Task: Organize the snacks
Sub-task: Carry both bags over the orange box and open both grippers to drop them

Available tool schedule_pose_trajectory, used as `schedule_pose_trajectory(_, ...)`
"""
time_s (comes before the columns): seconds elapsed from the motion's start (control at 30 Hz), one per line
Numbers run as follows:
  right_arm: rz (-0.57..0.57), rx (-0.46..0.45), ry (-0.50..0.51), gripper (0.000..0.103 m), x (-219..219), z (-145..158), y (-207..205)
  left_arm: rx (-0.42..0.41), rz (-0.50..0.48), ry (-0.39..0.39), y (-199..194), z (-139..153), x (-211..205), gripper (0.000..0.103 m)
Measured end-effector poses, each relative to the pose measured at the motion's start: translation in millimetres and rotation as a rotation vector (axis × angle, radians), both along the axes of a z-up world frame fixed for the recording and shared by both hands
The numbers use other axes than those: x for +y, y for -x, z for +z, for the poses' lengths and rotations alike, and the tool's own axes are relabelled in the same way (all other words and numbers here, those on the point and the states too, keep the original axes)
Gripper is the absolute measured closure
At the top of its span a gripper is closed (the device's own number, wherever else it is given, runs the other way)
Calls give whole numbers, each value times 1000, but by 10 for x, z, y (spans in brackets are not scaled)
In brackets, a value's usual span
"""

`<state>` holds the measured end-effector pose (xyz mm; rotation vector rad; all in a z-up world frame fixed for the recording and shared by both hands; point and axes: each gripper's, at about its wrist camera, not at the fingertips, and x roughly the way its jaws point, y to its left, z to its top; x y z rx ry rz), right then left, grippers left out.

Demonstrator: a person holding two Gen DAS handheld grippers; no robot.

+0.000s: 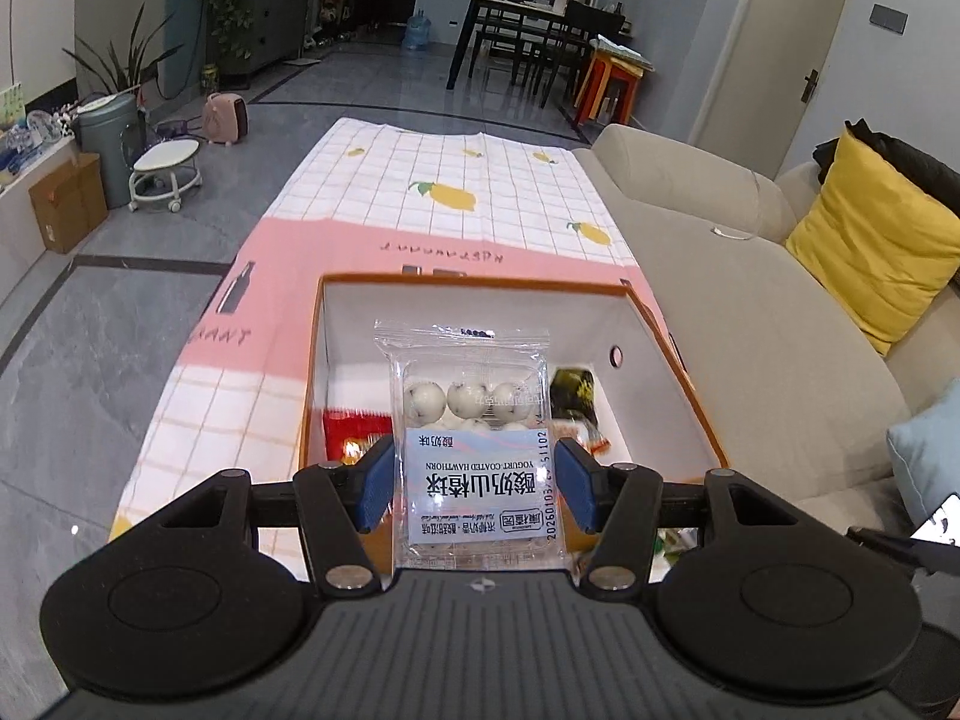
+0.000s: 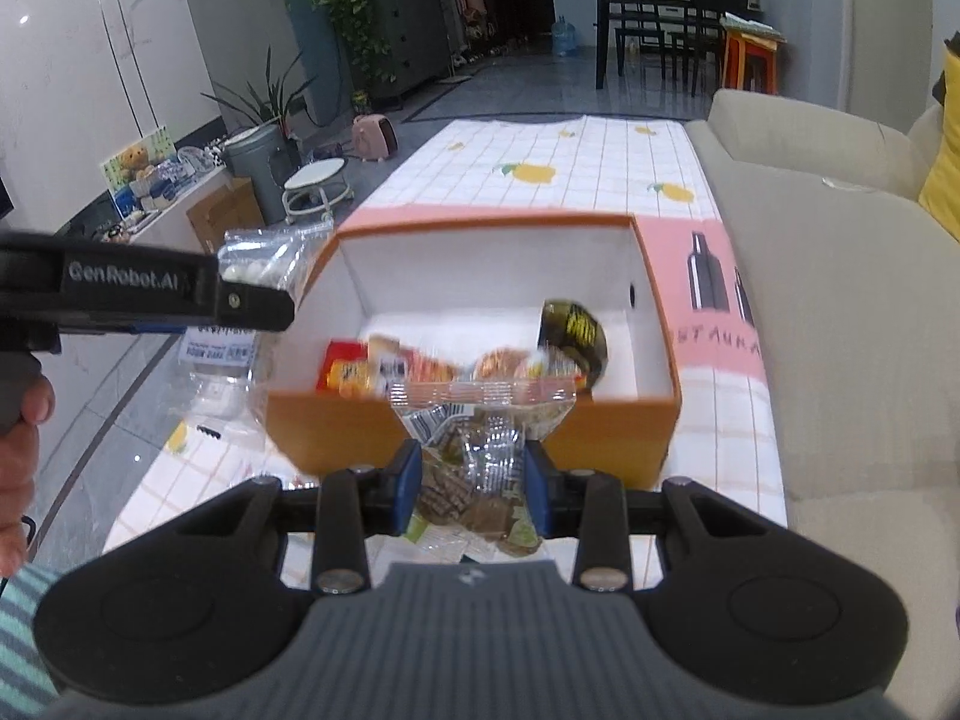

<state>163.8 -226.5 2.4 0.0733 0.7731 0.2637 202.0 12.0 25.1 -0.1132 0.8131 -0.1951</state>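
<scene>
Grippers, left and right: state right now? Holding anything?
Left gripper: closed on the yogurt hawthorn ball packet.
Right gripper: closed on a clear packet of brown snacks.

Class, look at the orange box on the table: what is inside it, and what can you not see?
Inside the orange box lie a red packet, an orange-wrapped snack and a dark green packet. The clear packet held by the right gripper hides part of the floor.
</scene>
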Motion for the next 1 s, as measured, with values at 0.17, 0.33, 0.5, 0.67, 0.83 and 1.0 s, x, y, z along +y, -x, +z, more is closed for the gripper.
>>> schedule_pose_trajectory(0.17,11,-27,6,69,19,96,-319,-15,-2,-26,-265,38,-44,39)
schedule_pose_trajectory(0.33,30,-42,32,69,78,111,-651,-16,-1,-50,-523,-22,-61,39)
schedule_pose_trajectory(0.5,47,-21,56,69,144,-14,-954,2,7,-59,-709,-154,-43,39)
schedule_pose_trajectory(0.67,78,35,62,69,208,-199,-1208,22,-3,-59,-888,-325,-48,39)
schedule_pose_trajectory(0.83,105,98,81,69,309,-398,-1457,55,-18,-66,-1054,-528,-39,39)
schedule_pose_trajectory(1.0,122,134,111,69,378,-566,-1612,94,-19,-94,-1140,-708,-35,39)
